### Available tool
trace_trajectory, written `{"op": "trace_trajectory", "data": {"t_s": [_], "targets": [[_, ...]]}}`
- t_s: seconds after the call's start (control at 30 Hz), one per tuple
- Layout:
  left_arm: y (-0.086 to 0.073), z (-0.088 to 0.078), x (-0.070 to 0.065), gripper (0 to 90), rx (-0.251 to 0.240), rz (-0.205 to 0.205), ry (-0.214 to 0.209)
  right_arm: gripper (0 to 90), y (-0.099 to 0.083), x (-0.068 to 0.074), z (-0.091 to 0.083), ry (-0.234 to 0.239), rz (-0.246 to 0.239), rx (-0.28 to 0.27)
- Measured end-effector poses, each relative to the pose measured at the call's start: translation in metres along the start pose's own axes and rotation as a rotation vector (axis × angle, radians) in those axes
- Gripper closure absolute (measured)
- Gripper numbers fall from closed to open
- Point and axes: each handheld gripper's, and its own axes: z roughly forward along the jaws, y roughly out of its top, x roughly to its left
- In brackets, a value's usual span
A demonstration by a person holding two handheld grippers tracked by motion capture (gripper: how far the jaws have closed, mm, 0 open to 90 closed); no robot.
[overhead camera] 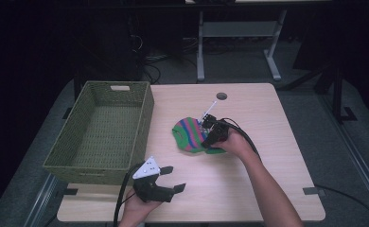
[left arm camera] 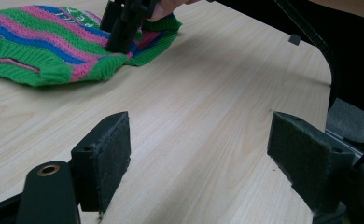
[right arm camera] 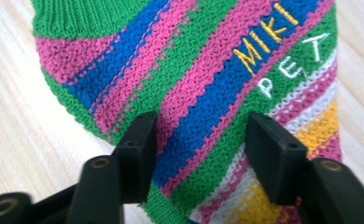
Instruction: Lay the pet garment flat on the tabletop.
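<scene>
- Nearest the person, the left hand-held gripper (overhead camera: 166, 178) sits over the front edge of the bench (overhead camera: 267, 189), just in front of the basket's near corner. Its jaws stand wide with nothing between them, just bare wood grain under them in the left gripper view.
- A bit further in, around mid-bench, there's the striped knit sweater (overhead camera: 190, 135), lying flat on the wood to the right of the basket. It has green ribbed edges with pink, blue and green stripes, plus some yellow and white ones toward one end, and "MIKI PET" stitched on it.
- The right hand-held gripper (overhead camera: 206, 124) is down on the sweater's right side. Its jaws are about half open, straddling a strip of the knit; the right gripper view shows fabric between the pads (right arm camera: 140, 154), but I can't tell if they're pinching it.
- On the left of the bench is a green woven basket (overhead camera: 140, 118), well apart from the sweater.
- Beyond the bench's far edge there's dark floor and a grey metal stand (overhead camera: 239, 33).
</scene>
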Motion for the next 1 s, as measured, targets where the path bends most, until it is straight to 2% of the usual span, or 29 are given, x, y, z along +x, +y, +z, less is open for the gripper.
{"op": "trace_trajectory", "data": {"t_s": [0.2, 0.33, 0.47, 0.63, 0.77, 0.87, 1.0], "targets": [[0.000, 0.001, 0.000, 21.0, -0.004, 0.000, 0.001, 55.3, 0.003, 0.000, 0.000, -0.033, 0.053, 0.009], [0.000, 0.000, 0.000, 21.0, -0.002, 0.001, 0.000, 62.6, 0.004, -0.001, -0.001, -0.036, 0.073, 0.016], [0.000, 0.000, 0.000, 21.1, -0.002, 0.002, 0.002, 66.3, 0.003, -0.003, -0.001, -0.030, 0.092, 0.008], [0.000, 0.000, 0.000, 21.1, -0.002, 0.002, 0.003, 70.4, -0.003, -0.010, -0.002, 0.008, 0.140, -0.035], [0.000, 0.000, 0.001, 21.1, -0.003, -0.001, 0.002, 71.6, -0.004, -0.012, -0.003, 0.021, 0.148, -0.050], [0.000, -0.001, 0.001, 21.0, -0.006, -0.005, 0.002, 72.0, -0.005, -0.016, -0.006, 0.051, 0.167, -0.065], [0.000, -0.002, 0.002, 21.1, -0.014, -0.007, 0.003, 72.2, -0.008, -0.020, -0.014, 0.081, 0.190, -0.112]]}}
